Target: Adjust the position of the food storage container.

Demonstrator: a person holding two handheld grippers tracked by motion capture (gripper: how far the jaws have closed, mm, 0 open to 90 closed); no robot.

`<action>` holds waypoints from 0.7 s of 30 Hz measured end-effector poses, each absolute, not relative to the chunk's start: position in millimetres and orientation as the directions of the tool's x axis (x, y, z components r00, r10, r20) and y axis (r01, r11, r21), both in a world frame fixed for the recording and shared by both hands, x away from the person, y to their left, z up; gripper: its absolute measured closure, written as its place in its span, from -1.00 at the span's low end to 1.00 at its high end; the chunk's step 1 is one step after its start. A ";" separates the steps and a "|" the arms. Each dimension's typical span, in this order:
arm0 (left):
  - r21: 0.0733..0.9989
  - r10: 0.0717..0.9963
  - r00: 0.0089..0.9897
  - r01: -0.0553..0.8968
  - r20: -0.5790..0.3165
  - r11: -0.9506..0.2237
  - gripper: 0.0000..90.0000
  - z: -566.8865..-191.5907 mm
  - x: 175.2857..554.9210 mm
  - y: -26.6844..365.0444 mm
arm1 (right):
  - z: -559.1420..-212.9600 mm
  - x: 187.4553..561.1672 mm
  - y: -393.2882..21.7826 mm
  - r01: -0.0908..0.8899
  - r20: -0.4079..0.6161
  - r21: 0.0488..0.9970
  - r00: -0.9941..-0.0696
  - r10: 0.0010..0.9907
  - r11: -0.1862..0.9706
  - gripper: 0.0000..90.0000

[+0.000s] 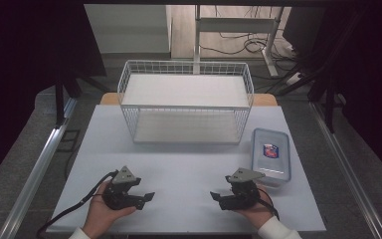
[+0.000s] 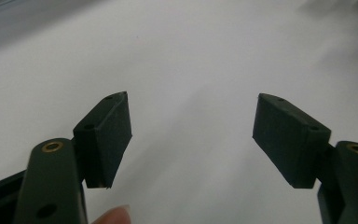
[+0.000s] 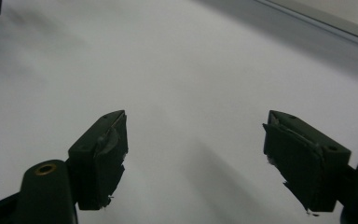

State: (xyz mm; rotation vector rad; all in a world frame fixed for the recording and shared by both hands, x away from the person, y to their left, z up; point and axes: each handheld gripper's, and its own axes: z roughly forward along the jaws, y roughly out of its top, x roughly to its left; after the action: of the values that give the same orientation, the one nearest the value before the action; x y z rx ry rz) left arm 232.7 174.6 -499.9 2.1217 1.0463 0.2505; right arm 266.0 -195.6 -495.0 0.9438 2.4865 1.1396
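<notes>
Left gripper [image 1: 146,191] low over white table [image 1: 189,159], jaws apart, empty; right gripper [image 1: 218,195] opposite, facing it, jaws wide, empty; clear lidded plastic box [image 1: 270,155] just beyond right gripper; white wire two-tier basket [image 1: 185,102] at table's far edge.

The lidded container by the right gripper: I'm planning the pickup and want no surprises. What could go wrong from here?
1. The clear lidded container lies close to the table's right edge; a sideways nudge from the right gripper could push it off.
2. Its lid looks smooth and flat, so the open jaws may slip on it.
3. The wire basket stands just beside it; a lifted container could catch on the basket's rim.
</notes>
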 end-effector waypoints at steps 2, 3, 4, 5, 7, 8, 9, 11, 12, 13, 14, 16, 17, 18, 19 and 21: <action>0.697 0.750 0.647 0.601 -0.137 -0.392 -0.39 -500.1 232.4 174.7 | -493.4 265.6 -195.5 0.446 0.033 0.750 -0.763 0.645 0.488 -0.49; 0.696 0.747 0.651 0.597 -0.131 -0.398 -0.40 -500.4 232.1 174.8 | -492.8 265.5 -195.2 0.441 0.030 0.752 -0.765 0.644 0.489 -0.49; 0.693 0.747 0.652 0.597 -0.128 -0.403 -0.40 -500.4 231.1 174.8 | -492.1 265.8 -194.9 0.438 0.027 0.752 -0.767 0.641 0.492 -0.49; 0.695 0.745 0.655 0.593 -0.122 -0.407 -0.41 -500.8 230.1 174.8 | -491.7 266.2 -194.4 0.436 0.025 0.753 -0.767 0.641 0.492 -0.49; 0.697 0.744 0.657 0.590 -0.122 -0.407 -0.41 -500.7 228.3 174.7 | -491.0 267.5 -193.3 0.436 0.028 0.755 -0.768 0.640 0.490 -0.49; 0.700 0.741 0.660 0.587 -0.122 -0.408 -0.41 -500.4 228.0 174.8 | -490.8 268.0 -192.8 0.437 0.033 0.756 -0.769 0.639 0.487 -0.49; 0.700 0.741 0.660 0.587 -0.122 -0.408 -0.41 -500.4 228.0 174.8 | -490.8 268.0 -192.8 0.437 0.033 0.756 -0.769 0.639 0.487 -0.49; 0.709 0.746 0.652 0.590 -0.137 -0.386 -0.41 -499.6 228.3 174.3 | -490.9 267.8 -192.2 0.435 0.034 0.754 -0.774 0.632 0.492 -0.48; 0.709 0.746 0.652 0.590 -0.137 -0.386 -0.41 -499.6 228.3 174.3 | -490.9 267.8 -192.2 0.435 0.034 0.754 -0.774 0.632 0.492 -0.48; 0.709 0.747 0.651 0.591 -0.138 -0.384 -0.41 -499.5 228.6 174.3 | -490.8 267.4 -192.0 0.434 0.035 0.752 -0.778 0.628 0.496 -0.47; 0.710 0.749 0.649 0.591 -0.136 -0.383 -0.41 -499.4 229.1 174.5 | -489.7 267.1 -192.0 0.428 0.032 0.751 -0.784 0.621 0.502 -0.44; 0.711 0.749 0.648 0.591 -0.137 -0.381 -0.41 -499.4 229.4 174.6 | -488.5 267.2 -192.4 0.426 0.032 0.750 -0.787 0.616 0.506 -0.43; 0.716 0.749 0.648 0.589 -0.141 -0.375 -0.41 -499.0 229.6 174.6 | -485.1 267.3 -193.6 0.426 0.037 0.750 -0.790 0.611 0.505 -0.39; 0.716 0.748 0.648 0.589 -0.142 -0.374 -0.41 -498.7 229.4 174.6 | -483.3 267.3 -194.2 0.428 0.042 0.751 -0.791 0.610 0.503 -0.37; 0.717 0.747 0.649 0.589 -0.144 -0.373 -0.41 -498.6 229.2 174.6 | -481.2 267.5 -195.2 0.427 0.042 0.750 -0.793 0.608 0.504 -0.36; 0.720 0.745 0.652 0.584 -0.140 -0.375 -0.41 -498.1 227.8 174.7 | -477.2 268.2 -196.9 0.430 0.039 0.748 -0.788 0.614 0.505 -0.34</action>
State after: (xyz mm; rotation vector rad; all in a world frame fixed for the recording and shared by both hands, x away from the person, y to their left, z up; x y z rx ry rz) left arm 227.8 174.7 -498.1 2.0946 1.0278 0.2653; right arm 268.2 -196.9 -477.2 0.8895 2.5170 1.1538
